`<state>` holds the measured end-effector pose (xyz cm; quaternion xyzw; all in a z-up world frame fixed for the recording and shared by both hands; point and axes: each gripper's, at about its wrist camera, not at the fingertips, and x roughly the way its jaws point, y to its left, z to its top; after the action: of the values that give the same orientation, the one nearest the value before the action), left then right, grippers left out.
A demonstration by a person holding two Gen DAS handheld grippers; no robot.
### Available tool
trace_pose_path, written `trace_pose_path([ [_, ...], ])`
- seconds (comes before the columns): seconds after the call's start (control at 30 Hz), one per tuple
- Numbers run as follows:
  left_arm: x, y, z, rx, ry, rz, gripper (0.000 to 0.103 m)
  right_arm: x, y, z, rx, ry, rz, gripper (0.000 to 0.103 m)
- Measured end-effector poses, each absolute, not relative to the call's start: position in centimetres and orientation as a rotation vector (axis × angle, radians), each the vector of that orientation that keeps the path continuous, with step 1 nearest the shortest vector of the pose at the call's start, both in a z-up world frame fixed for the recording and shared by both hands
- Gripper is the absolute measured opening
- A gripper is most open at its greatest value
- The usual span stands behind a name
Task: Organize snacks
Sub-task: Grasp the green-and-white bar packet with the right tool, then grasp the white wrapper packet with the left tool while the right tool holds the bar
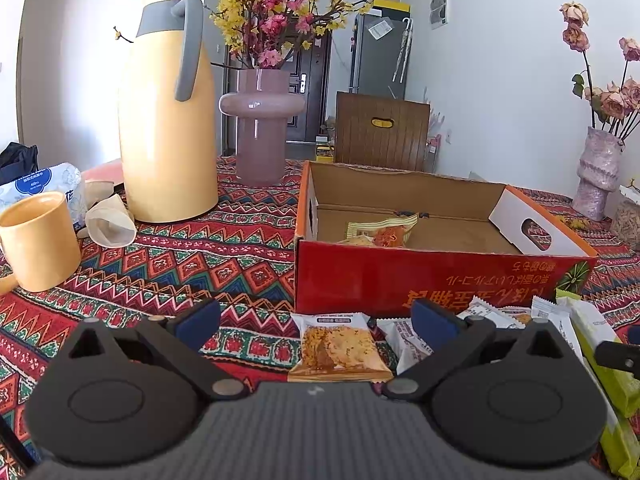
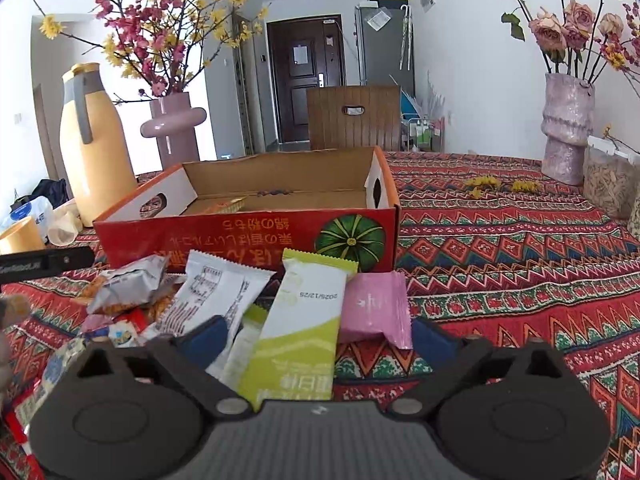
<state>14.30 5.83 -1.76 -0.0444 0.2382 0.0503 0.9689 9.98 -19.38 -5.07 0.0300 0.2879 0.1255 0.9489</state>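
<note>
Left tool point(image 1: 316, 320) spread wide, grasping nothing, poised over one orange crumb-patterned snack packet point(image 1: 339, 350) lying flat on the patterned red woven worktop point(image 1: 168, 264). Right tool point(image 2: 318, 336) likewise spread wide and empty, straddling one long green-and-white snack packet point(image 2: 298, 332), with one pink foil packet point(image 2: 376, 308) just beside it and one white printed packet point(image 2: 218, 296) on the other side.

Counted: one open red cardboard box point(image 1: 400, 276) set on the worktop directly behind the loose pile, one yellow-orange snack packet point(image 1: 384, 230) already lying inside it; one tall yellow thermos jug with grey handle point(image 1: 168, 120); one yellow ceramic mug point(image 1: 38, 240); two vases, a smooth mauve ringed vase point(image 1: 262, 128) and a rough lilac textured vase point(image 1: 596, 172).

Seen only from the left wrist: the packet inside the box in full, plus one overturned cream paper cup point(image 1: 110, 226) beside the jug. Seen only from the right wrist: the pink packet, one crumpled silver packet point(image 2: 128, 284) at the pile's edge, and one clear container of pale sticks point(image 2: 608, 184) next to the lilac vase.
</note>
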Motion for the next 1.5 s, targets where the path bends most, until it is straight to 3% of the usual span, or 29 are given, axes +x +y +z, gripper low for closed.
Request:
trace_pose_path([
  [0.1,14.3,5.8,-1.8,-0.092,0.482,0.101,0.103,11.3,-19.0,-5.3,0.062,0.625,0.273,0.069],
  [0.23,14.3,5.8,-1.8,-0.093,0.483,0.099,0.103,12.2,-19.1,-5.5,0.089,0.66,0.289,0.04],
  [0.83,15.2,3.7,0.3,-0.082,0.574,0.012,0.103,9.4,-22.7,-4.3,0.189,0.502,0.248,0.036],
  [1.23,20.1,-1.4,0.8,-0.116,0.842,0.061,0.103,9.4,-25.5,-4.6,0.251,0.469,0.236,0.036],
  [1.5,21.8,-2.4,0.2,-0.155,0.922,0.103,0.103,9.4,-27.1,-5.2,0.293,0.465,0.236,0.037],
])
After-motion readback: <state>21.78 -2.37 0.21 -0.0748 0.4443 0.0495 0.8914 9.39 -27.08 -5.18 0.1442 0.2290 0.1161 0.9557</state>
